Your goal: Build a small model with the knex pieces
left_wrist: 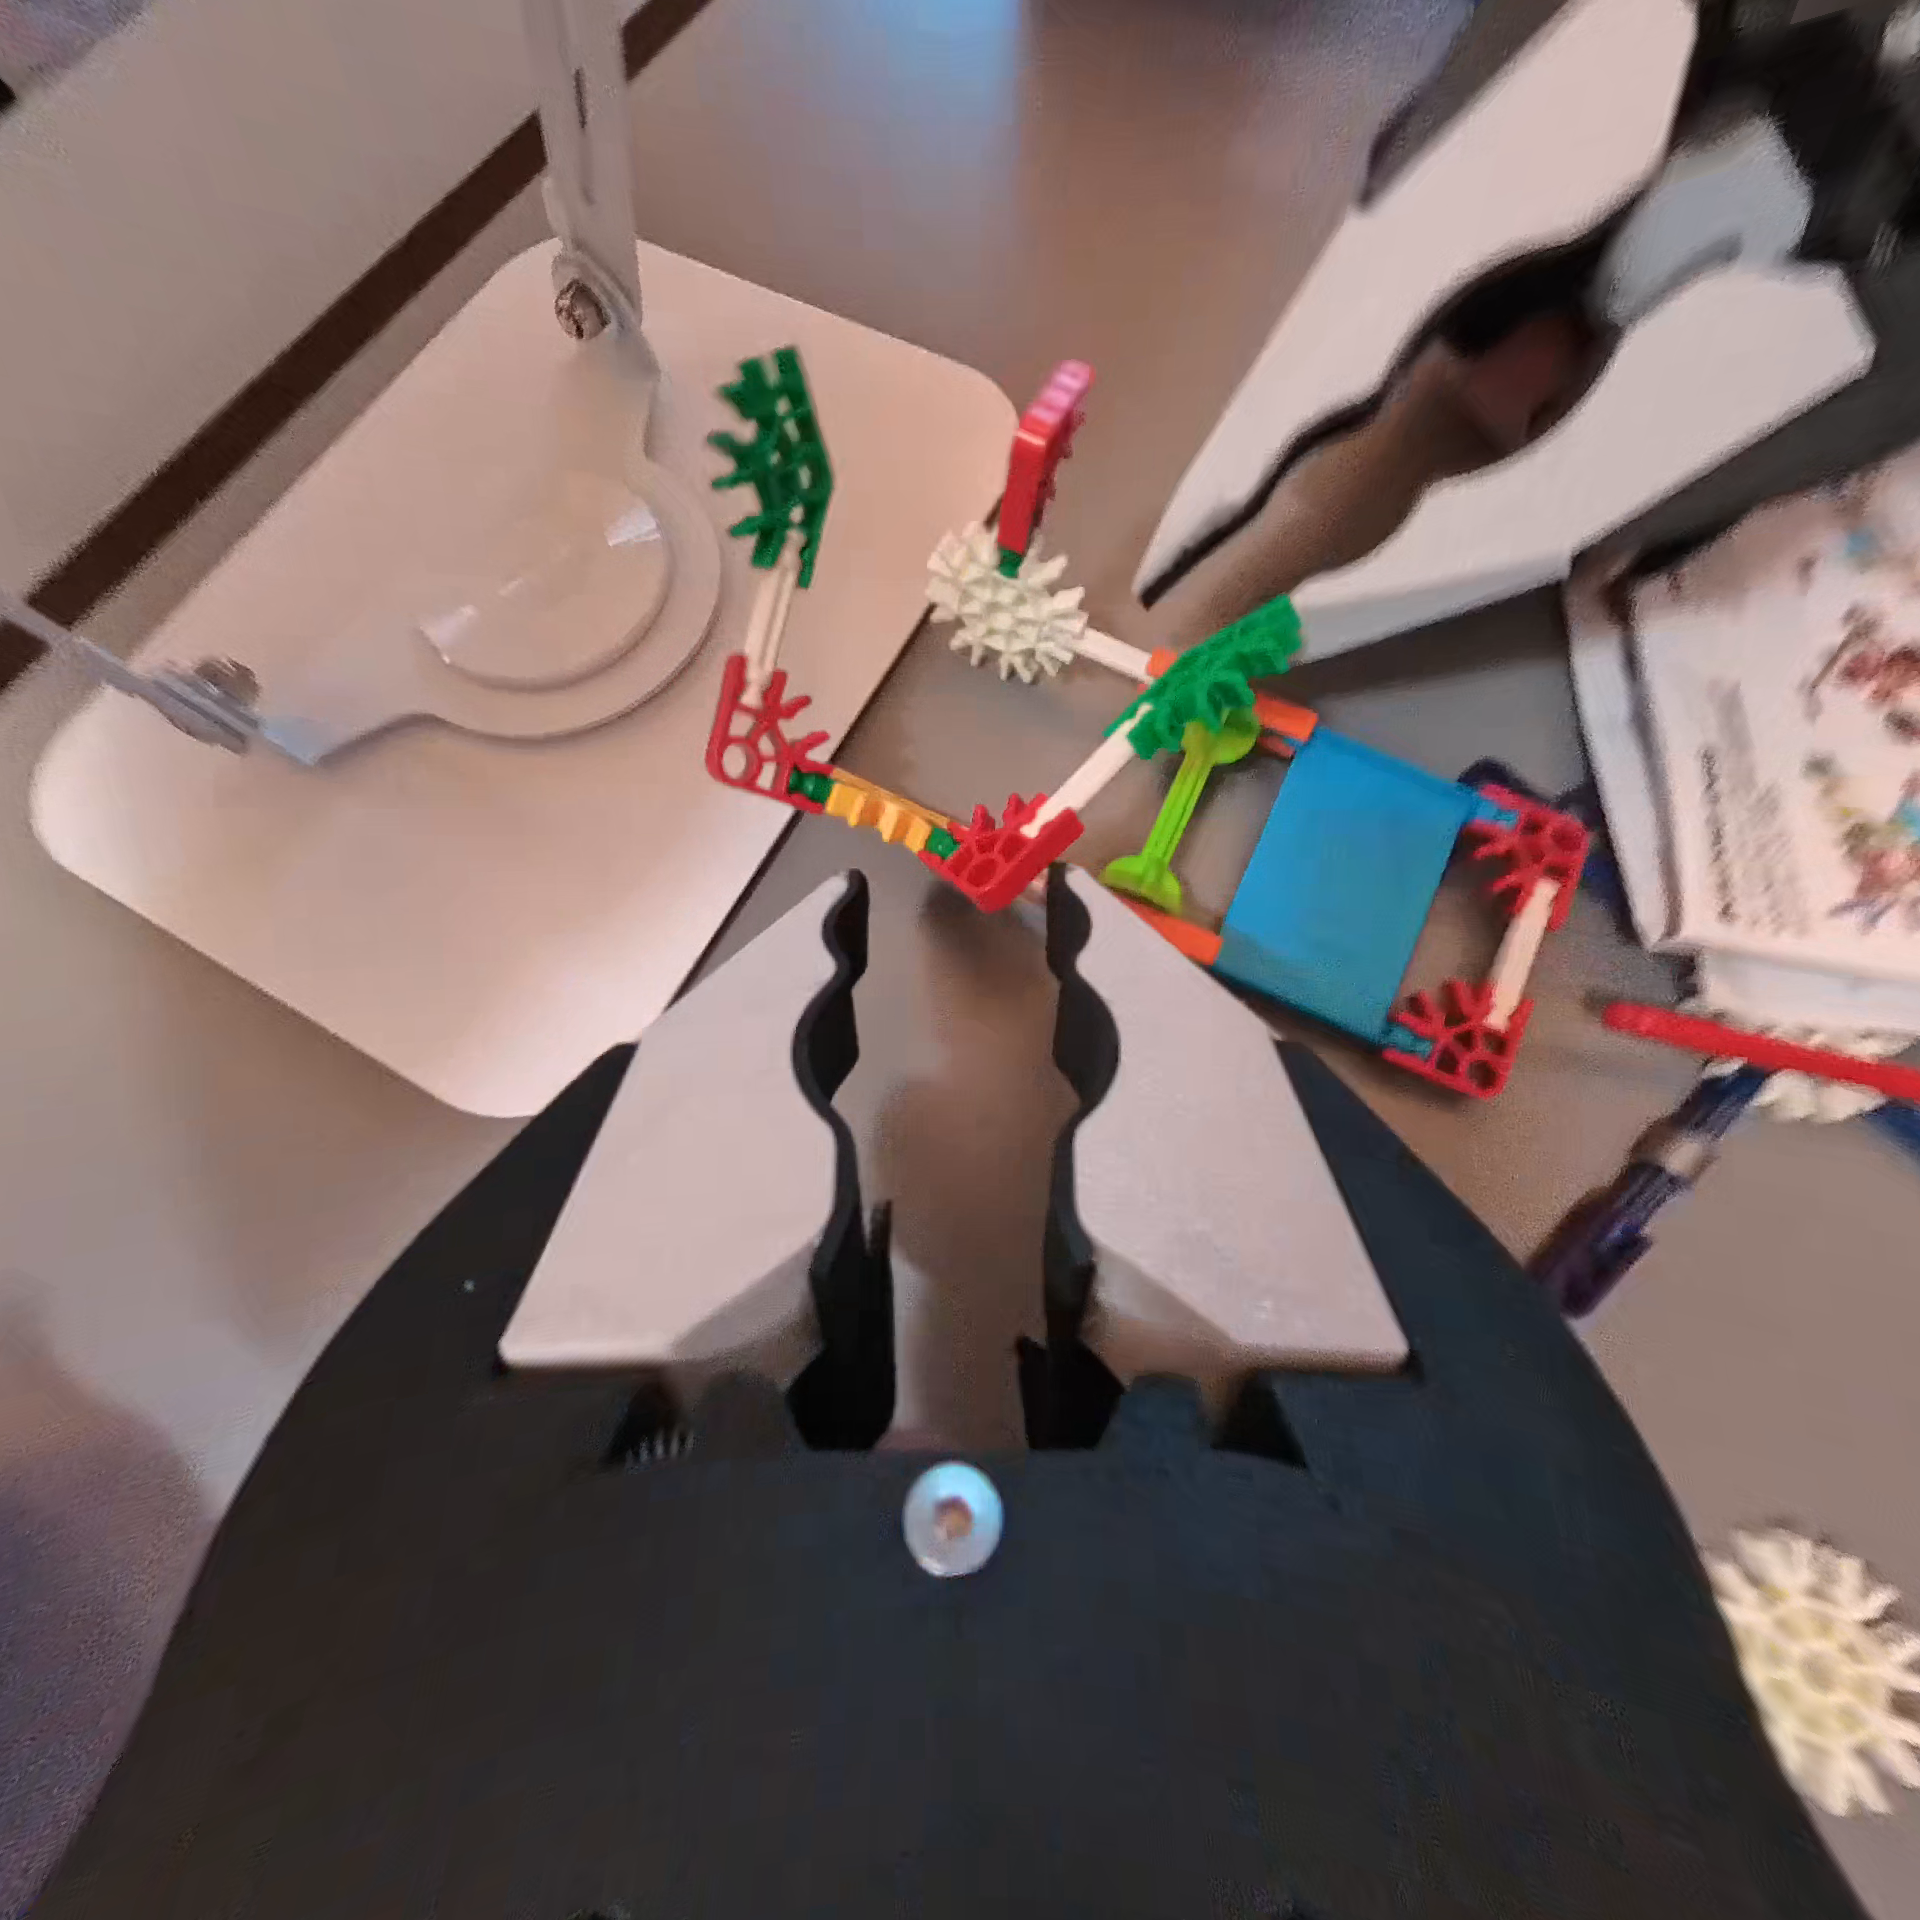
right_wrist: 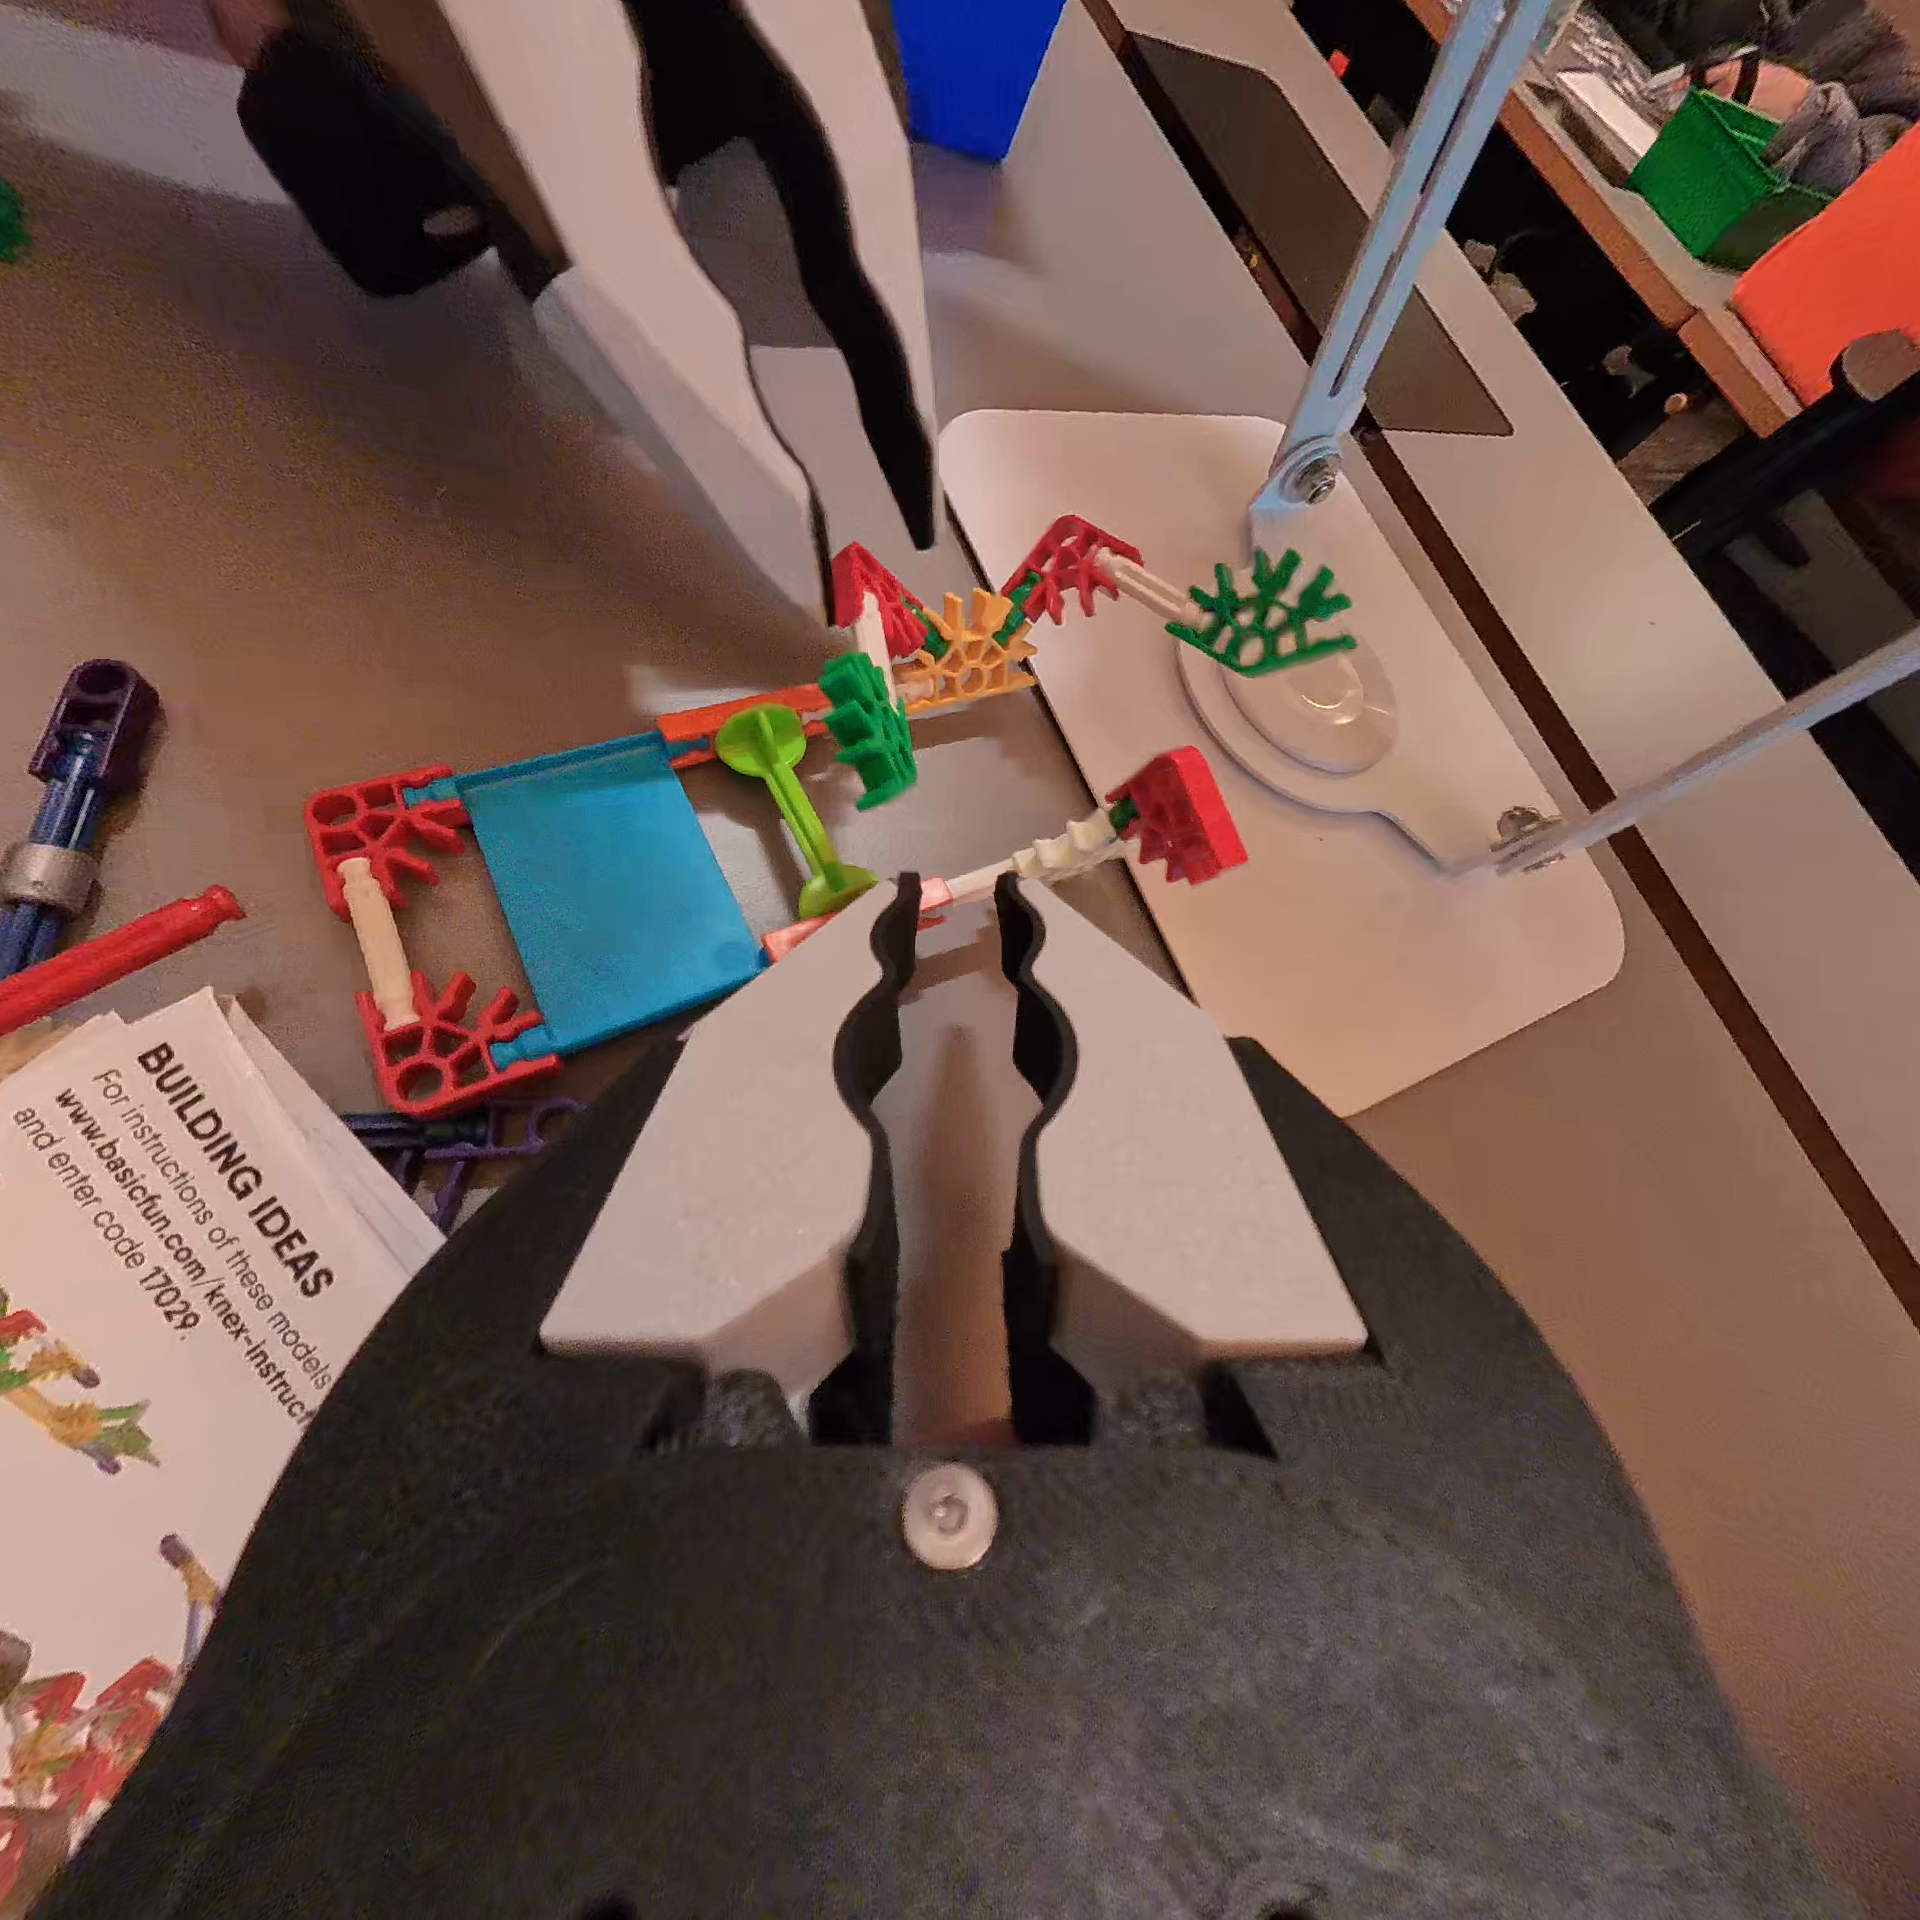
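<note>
A toy construction model lies on the brown table, with a blue panel, red corner connectors, a yellow connector, green connectors and a lime spool. My left gripper is open, its tips on either side of a red corner connector, the right finger touching it. It enters the right wrist view from the top. My right gripper is shut on the model's white rod, which leads to a white snowflake connector and an upright red connector.
A white stand base plate with metal arms lies under part of the model. A printed booklet, a loose red rod, purple and blue parts and a loose white connector lie around. A green bin stands behind. About 7 centimeters separates my left fingertips from my right.
</note>
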Action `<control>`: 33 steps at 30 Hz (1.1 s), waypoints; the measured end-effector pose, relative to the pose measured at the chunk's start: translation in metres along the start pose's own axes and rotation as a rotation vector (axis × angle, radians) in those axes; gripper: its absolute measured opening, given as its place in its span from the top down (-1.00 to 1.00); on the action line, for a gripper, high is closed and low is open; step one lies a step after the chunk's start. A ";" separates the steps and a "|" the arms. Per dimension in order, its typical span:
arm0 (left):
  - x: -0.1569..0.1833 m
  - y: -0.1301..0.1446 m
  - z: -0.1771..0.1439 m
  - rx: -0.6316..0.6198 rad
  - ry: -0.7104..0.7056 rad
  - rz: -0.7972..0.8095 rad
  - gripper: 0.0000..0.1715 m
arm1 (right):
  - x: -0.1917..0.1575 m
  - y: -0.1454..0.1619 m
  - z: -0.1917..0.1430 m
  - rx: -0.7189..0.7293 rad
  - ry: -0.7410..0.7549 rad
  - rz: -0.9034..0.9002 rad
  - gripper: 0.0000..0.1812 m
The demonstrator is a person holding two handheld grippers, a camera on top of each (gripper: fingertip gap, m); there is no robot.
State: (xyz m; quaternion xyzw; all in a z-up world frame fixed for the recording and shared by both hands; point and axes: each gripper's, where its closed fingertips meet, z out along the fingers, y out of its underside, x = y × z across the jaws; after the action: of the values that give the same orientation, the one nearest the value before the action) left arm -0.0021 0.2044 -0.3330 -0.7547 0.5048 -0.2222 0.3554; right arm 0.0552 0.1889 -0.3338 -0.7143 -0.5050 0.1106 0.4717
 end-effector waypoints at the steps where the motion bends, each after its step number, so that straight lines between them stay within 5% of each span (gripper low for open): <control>1: -0.001 -0.002 0.002 0.007 0.027 -0.057 0.62 | 0.000 0.000 0.001 -0.002 0.001 0.001 0.86; 7: -0.013 -0.007 0.008 0.046 0.096 -0.280 0.59 | -0.004 -0.002 0.004 -0.003 -0.012 0.001 0.90; 14: -0.021 -0.020 0.002 0.112 0.127 -0.336 0.63 | -0.020 -0.007 0.008 -0.017 -0.059 -0.019 0.90; 24: -0.001 -0.008 0.028 -0.113 0.125 -0.183 0.76 | -0.034 -0.011 0.010 -0.020 -0.083 -0.074 0.94; 33: 0.000 -0.006 0.032 -0.264 -0.069 0.060 0.92 | -0.036 -0.008 0.012 -0.028 -0.095 -0.071 1.00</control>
State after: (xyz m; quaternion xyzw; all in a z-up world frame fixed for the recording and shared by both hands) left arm 0.0239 0.2154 -0.3491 -0.7866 0.5396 -0.1169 0.2767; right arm 0.0263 0.1664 -0.3451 -0.6964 -0.5535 0.1203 0.4407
